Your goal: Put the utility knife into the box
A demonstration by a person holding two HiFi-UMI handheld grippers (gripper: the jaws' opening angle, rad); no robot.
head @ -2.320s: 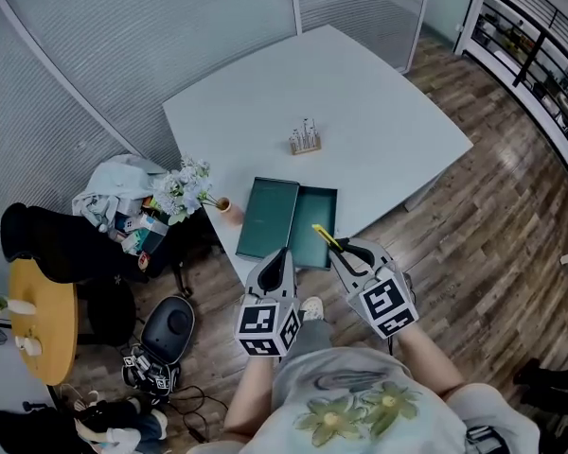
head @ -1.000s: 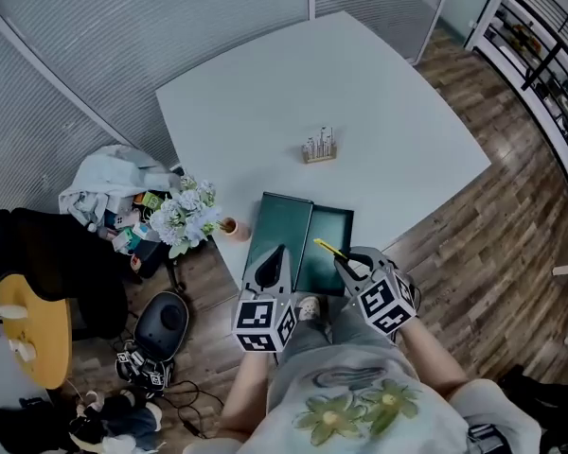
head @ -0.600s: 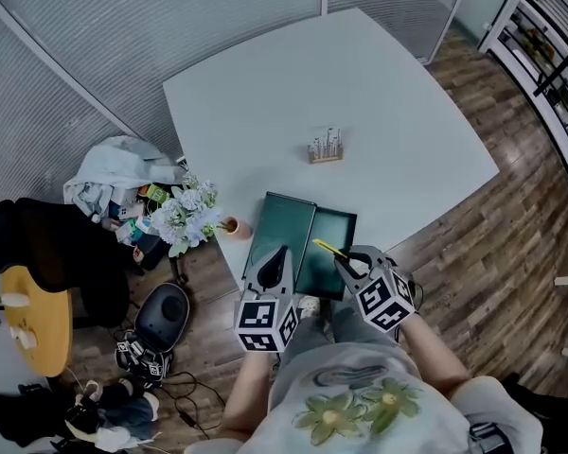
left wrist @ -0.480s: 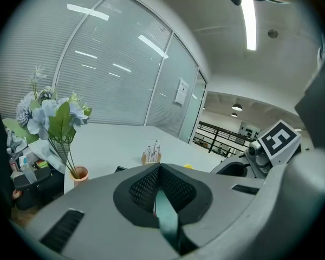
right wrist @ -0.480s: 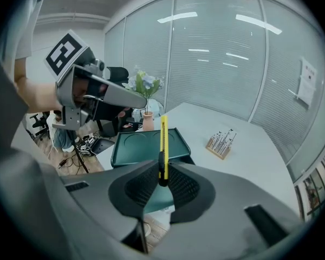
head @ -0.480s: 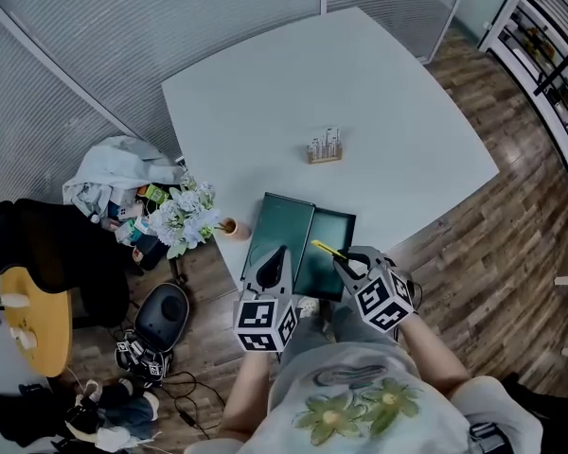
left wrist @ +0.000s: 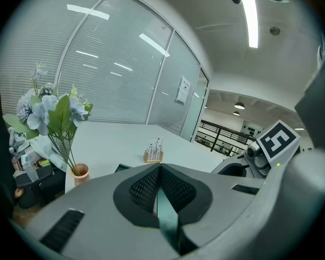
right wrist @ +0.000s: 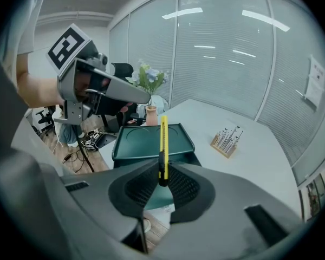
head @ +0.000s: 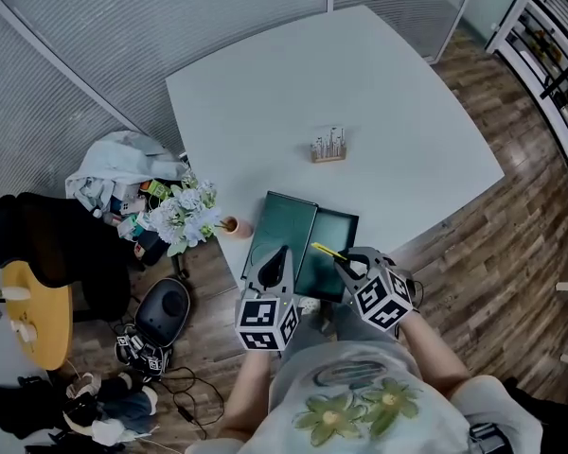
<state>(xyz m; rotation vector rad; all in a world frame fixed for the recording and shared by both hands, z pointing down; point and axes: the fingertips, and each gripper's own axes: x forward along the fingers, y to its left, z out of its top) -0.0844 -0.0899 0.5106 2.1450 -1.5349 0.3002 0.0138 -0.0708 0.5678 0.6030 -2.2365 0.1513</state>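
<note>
At 6 o'clock, nearest me, my left gripper (head: 280, 256) has its jaws pressed together on nothing. At its 3 o'clock my right gripper (head: 346, 263) stays clamped on the utility knife (head: 325, 250), whose free end points toward 11 o'clock over the near rim of the open box (head: 346, 219). Over the last two seconds only my head drifted. The knife hasn't advanced, so I judge the drop-in still lies ahead.
</note>
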